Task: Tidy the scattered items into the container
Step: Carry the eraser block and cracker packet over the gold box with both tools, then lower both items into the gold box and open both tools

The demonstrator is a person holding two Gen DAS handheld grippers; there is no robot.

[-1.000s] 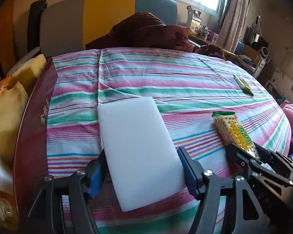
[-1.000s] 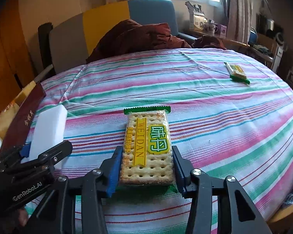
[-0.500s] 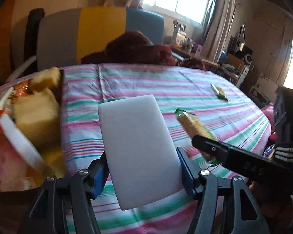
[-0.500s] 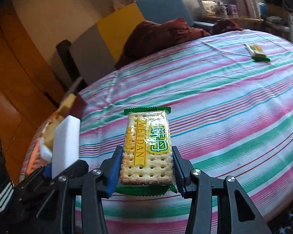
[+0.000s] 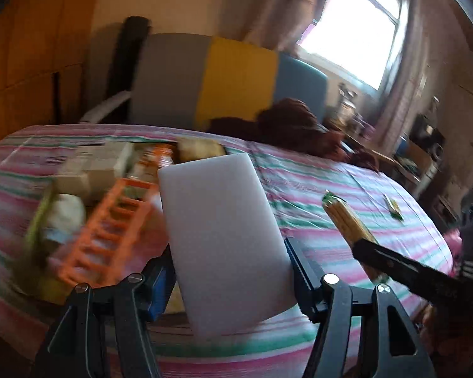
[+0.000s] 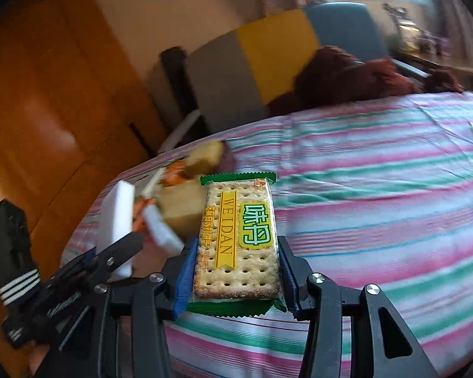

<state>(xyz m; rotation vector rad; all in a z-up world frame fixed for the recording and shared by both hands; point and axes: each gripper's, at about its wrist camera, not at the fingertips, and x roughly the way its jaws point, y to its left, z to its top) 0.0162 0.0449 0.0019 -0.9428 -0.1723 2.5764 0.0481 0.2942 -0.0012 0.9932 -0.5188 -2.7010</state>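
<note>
My left gripper is shut on a white foam block, which it holds up in the air just right of the container. The container is a dark red box at the table's left edge. Blurred inside it are an orange rack and yellowish packets. My right gripper is shut on a green-edged cracker pack, held above the striped cloth close to the box. In the right wrist view the left gripper and its foam block hang over the box's near side.
A small green-yellow packet lies on the striped tablecloth far to the right. Behind the table stand a grey, yellow and blue seat back and a maroon blanket. A wooden cabinet is on the left.
Both grippers have lifted their loads off the cloth and swung left. The box and its contents are now in front of both cameras, motion-blurred.
</note>
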